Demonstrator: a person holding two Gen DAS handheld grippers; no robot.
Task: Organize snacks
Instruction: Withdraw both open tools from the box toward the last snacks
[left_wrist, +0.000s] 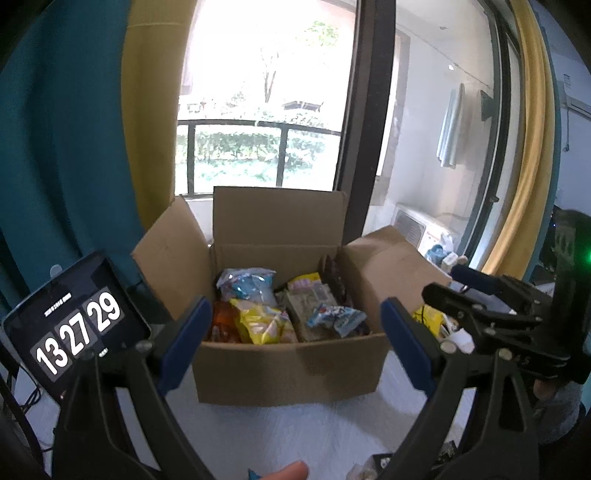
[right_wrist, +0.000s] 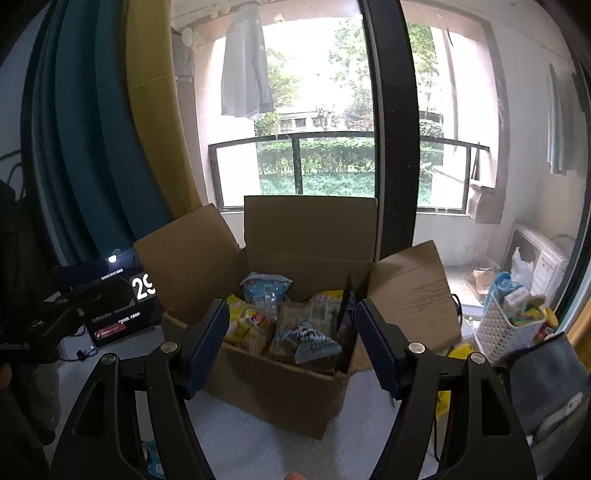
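Observation:
An open cardboard box (left_wrist: 288, 369) (right_wrist: 280, 391) stands on a white surface with its flaps up. Several snack packets fill it: a yellow bag (left_wrist: 258, 323) (right_wrist: 245, 321), a blue-and-white packet (left_wrist: 336, 319) (right_wrist: 310, 343), a clear blue bag (left_wrist: 247, 284) (right_wrist: 266, 288), a brown packet (left_wrist: 310, 299) (right_wrist: 306, 317) and an orange packet (left_wrist: 221, 321). My left gripper (left_wrist: 294, 304) hangs open just before the box, nothing between its blue pads. My right gripper (right_wrist: 292, 309) is also open and empty in front of the box. It shows from the side at the right of the left wrist view (left_wrist: 448, 282).
A tablet showing a clock (left_wrist: 74, 325) (right_wrist: 122, 295) leans left of the box. A white slatted basket (right_wrist: 495, 332) holding several items stands to the right. Teal and yellow curtains and a large window lie behind. A thumb (left_wrist: 291, 470) shows at the bottom edge.

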